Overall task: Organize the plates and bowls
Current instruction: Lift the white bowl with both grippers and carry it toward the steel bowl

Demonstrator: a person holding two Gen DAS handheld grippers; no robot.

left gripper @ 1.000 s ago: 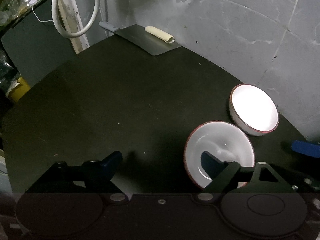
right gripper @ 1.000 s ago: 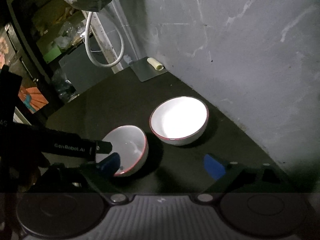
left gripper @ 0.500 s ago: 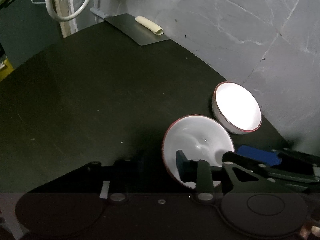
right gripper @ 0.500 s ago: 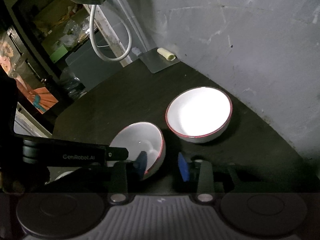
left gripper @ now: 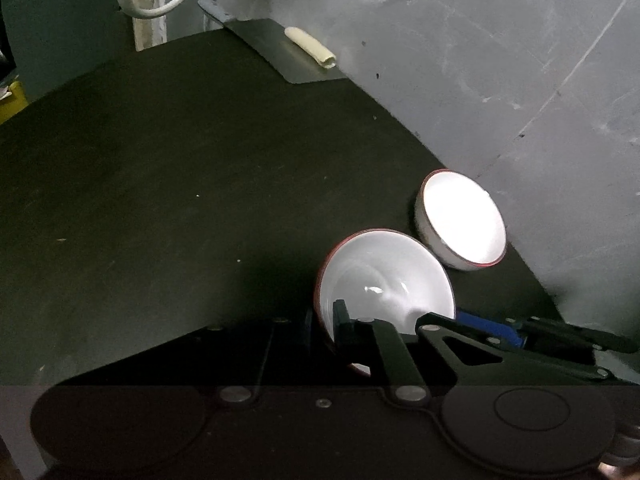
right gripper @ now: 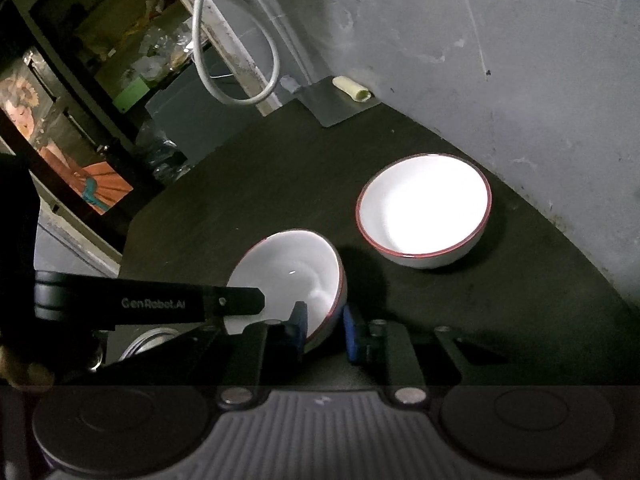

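Two white bowls with red rims are on a dark round table [left gripper: 160,184]. The near bowl [left gripper: 384,276] [right gripper: 292,276] is tilted, lifted off the table. My left gripper [left gripper: 324,324] is shut on its left rim, one finger inside and one outside. My right gripper [right gripper: 326,326] is shut on the rim of the same bowl from the other side, its blue pads [right gripper: 350,330] pinching the wall. The second bowl [left gripper: 460,224] [right gripper: 424,212] stands upright near the wall, apart from the held one.
A grey metal sheet [left gripper: 288,52] with a pale roll [left gripper: 310,46] on it lies at the table's far edge by the grey wall. A white hose [right gripper: 236,60] hangs on a post behind. Cluttered shelves [right gripper: 80,80] stand past the table's left edge.
Both grippers were open a second ago. They closed on opposite sides of the near bowl's rim, and the bowl has tipped up and risen.
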